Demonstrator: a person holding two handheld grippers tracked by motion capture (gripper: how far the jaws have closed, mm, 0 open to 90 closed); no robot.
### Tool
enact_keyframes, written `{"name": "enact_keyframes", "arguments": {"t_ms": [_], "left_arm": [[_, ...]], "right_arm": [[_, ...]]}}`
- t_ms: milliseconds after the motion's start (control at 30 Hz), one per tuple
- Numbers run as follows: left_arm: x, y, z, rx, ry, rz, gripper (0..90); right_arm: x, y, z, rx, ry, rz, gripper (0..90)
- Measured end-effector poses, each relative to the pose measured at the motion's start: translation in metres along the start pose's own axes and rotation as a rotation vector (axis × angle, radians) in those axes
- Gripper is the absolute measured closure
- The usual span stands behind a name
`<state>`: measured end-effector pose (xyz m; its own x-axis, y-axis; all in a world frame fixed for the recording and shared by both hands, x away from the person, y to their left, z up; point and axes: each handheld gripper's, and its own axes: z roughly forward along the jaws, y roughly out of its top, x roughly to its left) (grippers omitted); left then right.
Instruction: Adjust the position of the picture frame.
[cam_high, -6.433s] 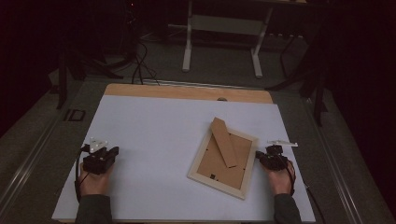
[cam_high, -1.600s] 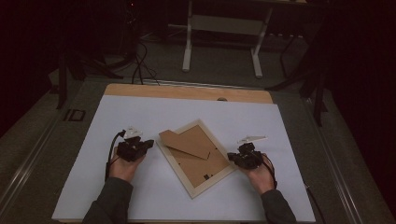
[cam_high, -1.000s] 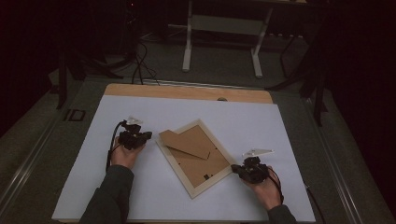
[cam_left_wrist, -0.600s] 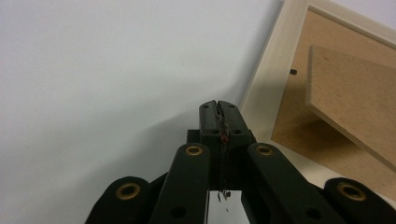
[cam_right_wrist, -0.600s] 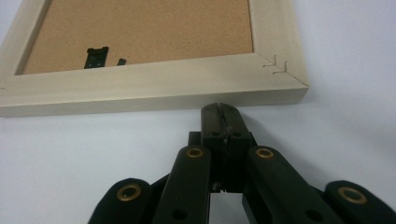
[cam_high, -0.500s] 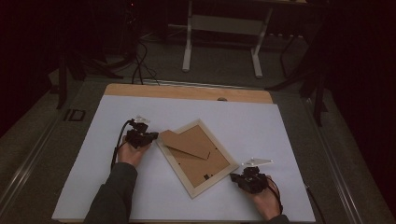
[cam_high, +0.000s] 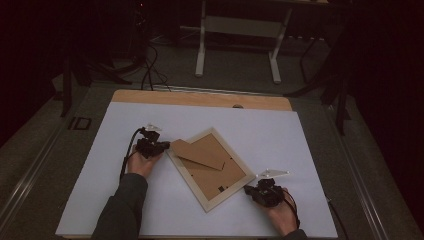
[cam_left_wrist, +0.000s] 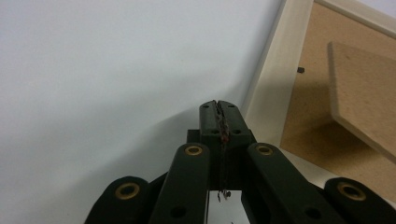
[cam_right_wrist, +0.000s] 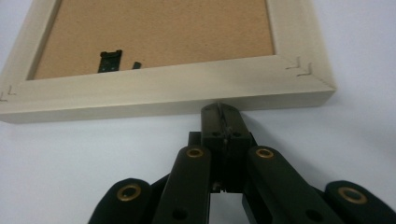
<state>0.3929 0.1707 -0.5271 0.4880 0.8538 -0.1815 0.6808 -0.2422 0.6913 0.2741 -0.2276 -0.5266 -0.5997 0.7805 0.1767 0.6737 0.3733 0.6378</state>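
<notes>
Two closed grippers flank a pale wooden frame lying back-up and askew on a white sheet that covers most of a wooden table. Dim room beyond: grey floor, cables, white desk legs. The frame's brown backing carries a stand flap. The left gripper, jaws pressed together on nothing, sits just beside the frame's upper left corner; the right gripper, jaws likewise together and empty, tips at the frame's lower right edge. Six seconds back both hands rested near the sheet's sides and the frame lay farther right, turned the other way; in the last second the left has crept up and the right has drawn down toward the near edge.
</notes>
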Motion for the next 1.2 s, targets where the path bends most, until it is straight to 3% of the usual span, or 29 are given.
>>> {"name": "enact_keyframes", "arguments": {"t_ms": [100, 267, 533, 933, 1200], "left_arm": [[-0.002, -0.002, 0.003, 0.026, -0.008, 0.020, 90.0], [-0.003, -0.006, 0.003, 0.011, -0.039, 0.000, 90.0], [-0.005, -0.012, 0.000, 0.002, -0.051, 0.009, 90.0], [-0.005, -0.015, -0.003, -0.003, -0.043, 0.005, 90.0], [-0.005, -0.020, -0.006, -0.010, -0.027, -0.019, 90.0]], "right_arm": [[0.001, 0.001, 0.002, -0.002, 0.001, 0.000, 89.9], [0.002, 0.002, 0.003, -0.004, 0.000, 0.000, 89.9], [0.008, 0.001, 0.003, -0.003, 0.003, -0.006, 89.9], [0.029, -0.003, 0.005, 0.016, 0.051, -0.046, 89.9], [0.024, 0.001, 0.007, 0.015, 0.051, -0.025, 90.0]]}}
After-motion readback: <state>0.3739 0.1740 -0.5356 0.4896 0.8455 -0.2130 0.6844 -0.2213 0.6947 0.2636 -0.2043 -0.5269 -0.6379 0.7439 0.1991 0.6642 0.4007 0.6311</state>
